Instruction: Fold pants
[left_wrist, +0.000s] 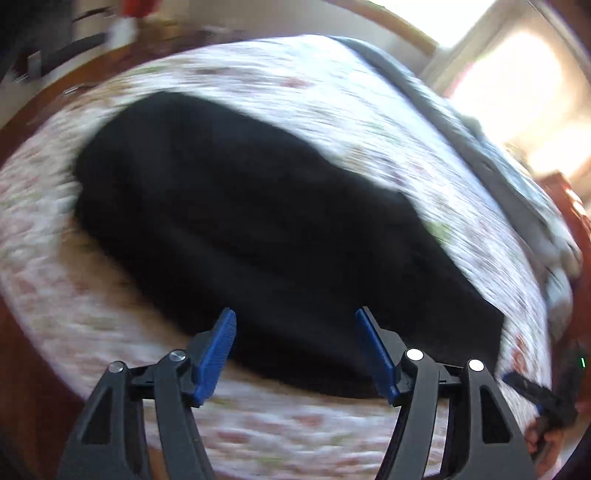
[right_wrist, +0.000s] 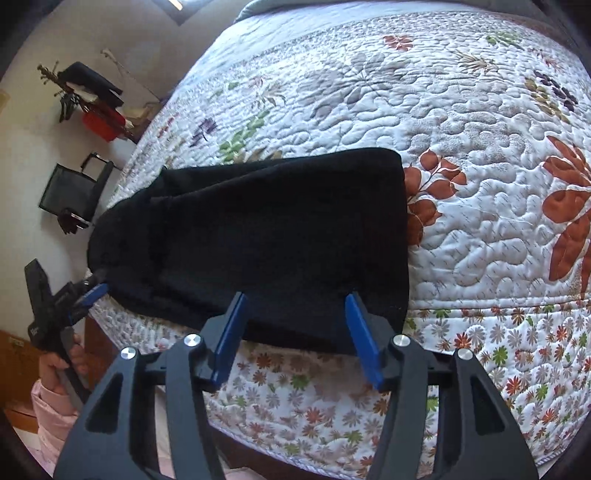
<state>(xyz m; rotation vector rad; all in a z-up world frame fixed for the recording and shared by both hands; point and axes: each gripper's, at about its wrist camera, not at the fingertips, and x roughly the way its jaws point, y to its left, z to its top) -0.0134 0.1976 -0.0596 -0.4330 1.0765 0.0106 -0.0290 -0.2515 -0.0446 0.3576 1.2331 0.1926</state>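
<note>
Right gripper (right_wrist: 293, 314) open, nothing between pads; left gripper (left_wrist: 295, 332) likewise open and empty.
Black pants (right_wrist: 258, 236) lie folded on the floral quilt (right_wrist: 461, 166), just beyond the right fingertips; long axis runs leftward and away, narrow end beside the left gripper at far left.

- Your pants (right_wrist: 258, 236) lie folded on the quilt (right_wrist: 461, 184), near the bed's front edge.
- Your right gripper (right_wrist: 293, 306) hangs over their near end.
- Your left gripper (right_wrist: 94, 291) sits at their left end.
- A chair (right_wrist: 70, 192) stands beyond the bed, left.
</note>
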